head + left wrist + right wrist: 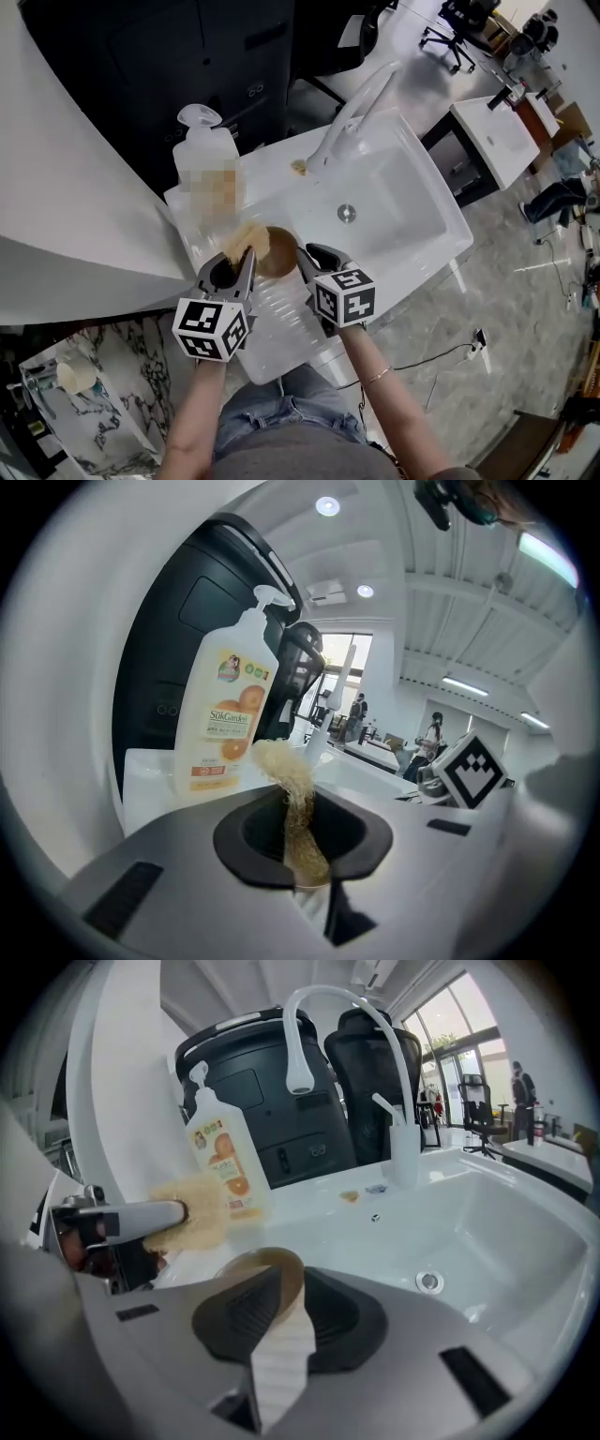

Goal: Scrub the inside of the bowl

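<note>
A small brown bowl (pixel 278 251) is held over the ribbed drainboard of the white sink (pixel 412 192). My right gripper (pixel 307 259) is shut on the bowl's rim (pixel 281 1269), one jaw inside and one outside. My left gripper (pixel 241 260) is shut on a tan loofah scrubber (pixel 246 235), which sticks up from the jaws (pixel 292 799). In the right gripper view the loofah (pixel 192 1211) hangs just left of the bowl, apart from it. The bowl's inside is mostly hidden by the jaws.
A dish soap pump bottle (pixel 208 159) stands at the sink's back left corner, close behind the loofah. A white faucet (pixel 356 105) arches over the basin with its drain (pixel 347 213). A dark cabinet and curved white wall lie behind.
</note>
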